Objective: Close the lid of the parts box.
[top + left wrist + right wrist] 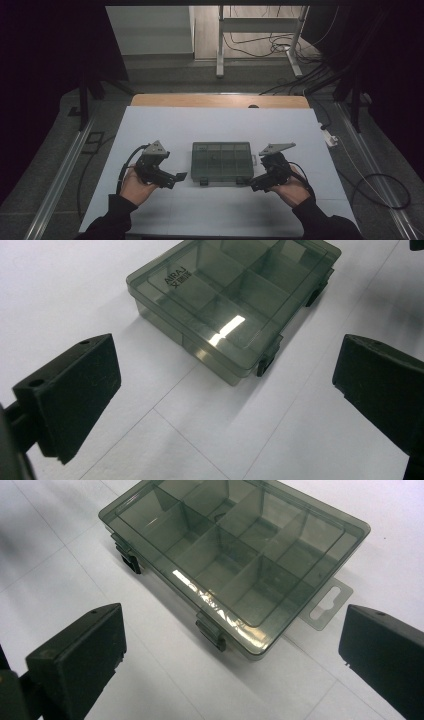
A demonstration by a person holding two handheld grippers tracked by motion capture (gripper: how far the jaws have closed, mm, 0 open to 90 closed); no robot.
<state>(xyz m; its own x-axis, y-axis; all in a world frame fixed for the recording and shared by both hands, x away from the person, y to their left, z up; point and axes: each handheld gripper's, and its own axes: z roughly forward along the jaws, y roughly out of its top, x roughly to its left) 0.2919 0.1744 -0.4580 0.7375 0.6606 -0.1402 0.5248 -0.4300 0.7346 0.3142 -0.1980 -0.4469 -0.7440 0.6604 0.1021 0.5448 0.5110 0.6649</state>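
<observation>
- Smoky, see-through plastic makes up the one compartment box (222,161), lying flat with its lid shut near the middle of the white counter (220,125), toward the person's edge.
- Dividers inside split it into two rows of four, eight compartments as counted in the right gripper view (235,562); whether anything lies in them cannot be told.
- Two dark latches sit on the box's front edge, one toward each end (211,634) (129,560); a clear hanger tab (327,605) with one slot sticks out from one short side.
- Two hand-held grippers are in use, one per hand. The left hand-held gripper (176,177) hovers just beside the box's front left corner, its jaws spread wide apart and holding nothing; the box (235,300) lies beyond the gap between them.
- The right hand-held gripper (253,183) sits just beside the front right corner, jaws likewise wide apart and clamped on nothing, not touching the box.
- Each hand-held gripper carries one grey three-cornered plate and trails one black cable.
- Nothing lies between either hand-held gripper and the box except bare white counter.
- Beyond the counter, a white table frame (260,30) stands on the floor among loose cables (300,65).
</observation>
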